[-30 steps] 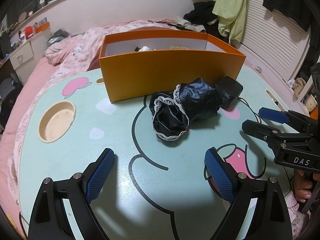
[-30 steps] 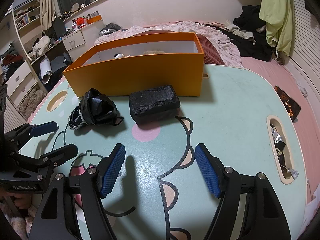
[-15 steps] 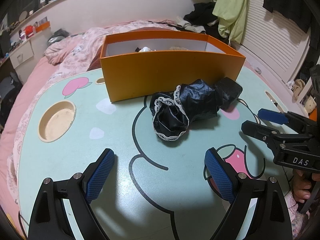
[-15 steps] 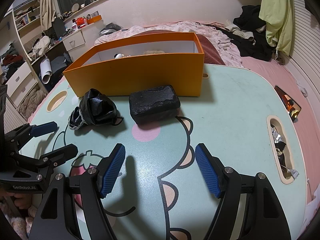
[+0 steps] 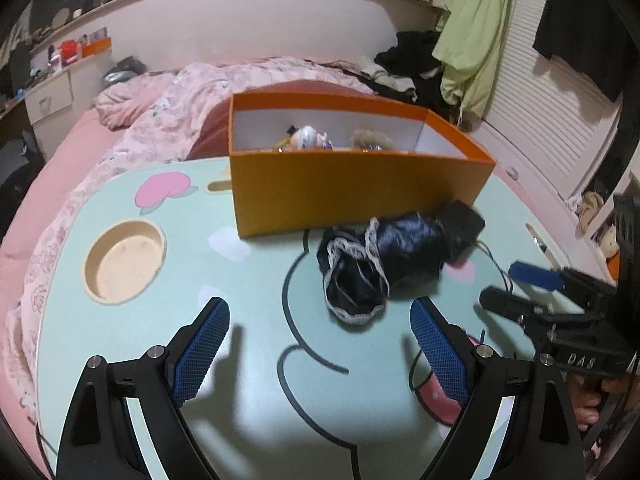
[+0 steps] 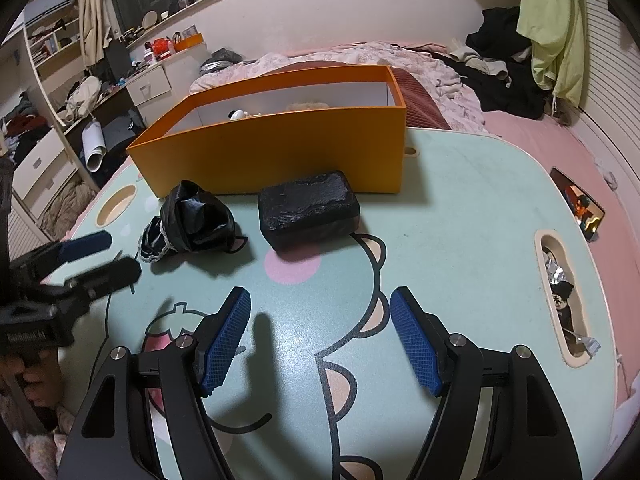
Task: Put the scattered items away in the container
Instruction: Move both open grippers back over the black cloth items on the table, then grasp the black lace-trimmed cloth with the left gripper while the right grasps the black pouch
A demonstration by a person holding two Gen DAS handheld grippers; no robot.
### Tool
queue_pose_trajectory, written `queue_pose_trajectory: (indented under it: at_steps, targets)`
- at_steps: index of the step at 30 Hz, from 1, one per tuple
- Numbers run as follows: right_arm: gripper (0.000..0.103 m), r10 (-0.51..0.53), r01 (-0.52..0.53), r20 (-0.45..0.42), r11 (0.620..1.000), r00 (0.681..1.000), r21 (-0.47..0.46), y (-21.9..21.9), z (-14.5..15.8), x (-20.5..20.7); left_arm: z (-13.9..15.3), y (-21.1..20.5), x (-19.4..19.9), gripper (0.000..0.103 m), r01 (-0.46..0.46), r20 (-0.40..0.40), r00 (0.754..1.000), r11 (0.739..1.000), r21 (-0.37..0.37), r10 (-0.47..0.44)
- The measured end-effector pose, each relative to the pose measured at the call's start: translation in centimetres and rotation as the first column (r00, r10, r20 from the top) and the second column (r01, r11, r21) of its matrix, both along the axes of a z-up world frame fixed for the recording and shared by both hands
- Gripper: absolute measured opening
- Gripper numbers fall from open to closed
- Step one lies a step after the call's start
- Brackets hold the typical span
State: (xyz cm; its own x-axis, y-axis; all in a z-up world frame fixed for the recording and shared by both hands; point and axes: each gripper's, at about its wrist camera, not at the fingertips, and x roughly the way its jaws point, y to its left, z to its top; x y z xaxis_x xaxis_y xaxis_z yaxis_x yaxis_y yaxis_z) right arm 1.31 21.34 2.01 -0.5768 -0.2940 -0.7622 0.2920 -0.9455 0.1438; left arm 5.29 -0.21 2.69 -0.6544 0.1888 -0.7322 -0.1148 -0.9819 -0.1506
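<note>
- A mint-green low table (image 6: pixel 460 208) printed with a cartoon figure stands over a bed with pink bedding (image 5: pixel 72 168).
- An open orange cardboard box with a white inside (image 6: pixel 280 152) sits at the far side of the table; a small white figure (image 5: pixel 306 136) and a tan fluffy thing (image 5: pixel 370 139) lie inside it.
- A crumpled black satin cloth with white lace trim (image 5: pixel 372 264) lies on the table just in front of the box, towards the left as the right wrist camera sees it.
- A black rectangular block wrapped in shiny film (image 6: pixel 308 208) lies just beside the cloth on its right and close to the box's near wall; whether it touches the wall cannot be told.
- The left gripper (image 5: pixel 320 344) hangs over the near table with its blue-padded jaws wide apart and nothing between them; the cloth lies just beyond its right pad.
- The right gripper (image 6: pixel 320 340) is also spread apart and empty, above the printed figure, with the black block farther off ahead.
- A round wooden recess (image 5: pixel 124 266) is sunk into the table's left part, and an oval slot (image 6: pixel 564 296) holding small scraps into its right edge.
</note>
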Motion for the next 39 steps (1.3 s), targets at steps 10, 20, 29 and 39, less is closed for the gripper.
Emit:
queue_pose_trajectory:
  at_steps: [10, 20, 29, 39]
  targets:
    - [0.073, 0.0, 0.0, 0.0, 1.0, 1.0, -0.001, 0.0, 0.0, 0.0, 0.1, 1.0, -2.1, 0.087, 0.046, 0.01, 0.999, 0.999, -0.014, -0.046]
    - [0.073, -0.003, 0.003, 0.0, 1.0, 1.0, -0.004, 0.0, 0.0, 0.0, 1.0, 3.7, -4.3, 0.09, 0.121, -0.005, 0.993, 0.99, -0.072, -0.121]
    - [0.073, -0.004, 0.004, 0.001, 1.0, 1.0, -0.01, 0.1, 0.0, 0.0, -0.7, 5.4, -5.9, 0.056, 0.171, 0.045, 0.985, 0.983, -0.068, -0.169]
    - [0.073, -0.003, 0.003, 0.002, 1.0, 1.0, -0.017, 0.1, 0.0, 0.0, -0.2, 3.4, -4.2, 0.031, 0.159, 0.015, 0.987, 0.987, -0.009, -0.158]
